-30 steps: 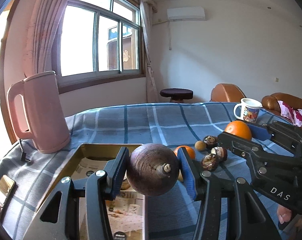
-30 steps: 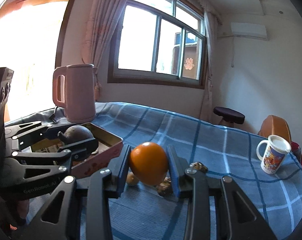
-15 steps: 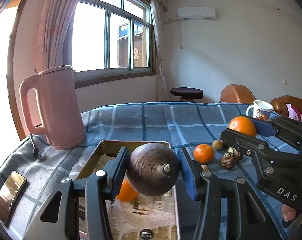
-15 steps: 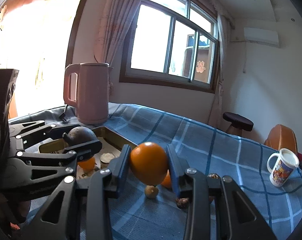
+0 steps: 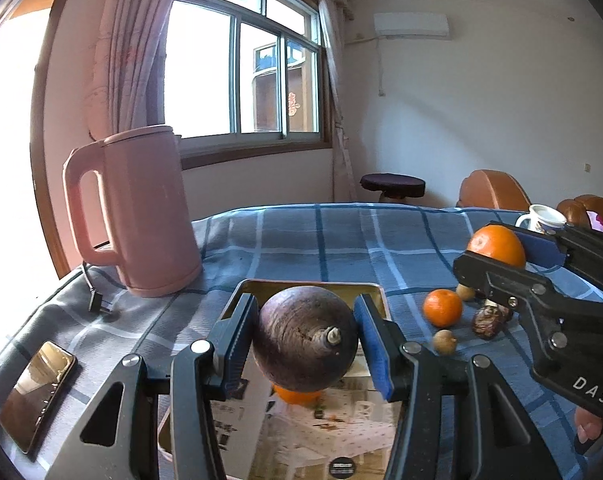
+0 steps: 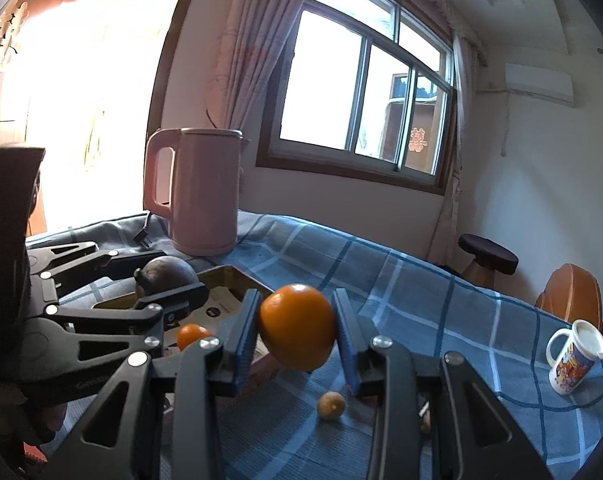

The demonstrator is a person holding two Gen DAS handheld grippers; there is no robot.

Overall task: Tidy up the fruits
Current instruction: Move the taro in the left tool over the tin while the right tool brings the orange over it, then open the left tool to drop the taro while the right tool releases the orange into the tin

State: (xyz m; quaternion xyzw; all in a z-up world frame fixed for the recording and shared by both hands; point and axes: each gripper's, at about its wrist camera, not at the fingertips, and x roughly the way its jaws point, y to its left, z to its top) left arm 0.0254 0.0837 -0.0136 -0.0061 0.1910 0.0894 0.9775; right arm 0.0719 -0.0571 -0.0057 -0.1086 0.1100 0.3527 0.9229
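Gripping a dark purple round fruit (image 5: 305,338) between its blue pads, the left gripper (image 5: 306,340) holds it off the surface, above the near part of an open gold tin tray (image 5: 375,294) lined with printed paper. 1 small orange (image 5: 295,395) lies in that tray, directly beneath the held fruit. The right gripper (image 6: 297,330) is clamped on a large orange (image 6: 297,326), carrying it in the air above the blue checked tablecloth (image 5: 313,240), to the right of the tray. On the cloth beside the tray sit a mandarin (image 5: 442,307), 2 small tan round fruits (image 5: 444,342) and a dark wrinkled fruit (image 5: 487,320), close together but apart from the tray wall. A pink kettle (image 5: 141,212) stands upright behind the tray on its left, its cord trailing on the cloth. A phone (image 5: 37,392) lies flat near the left table edge, and a printed mug (image 6: 575,354) stands far right.
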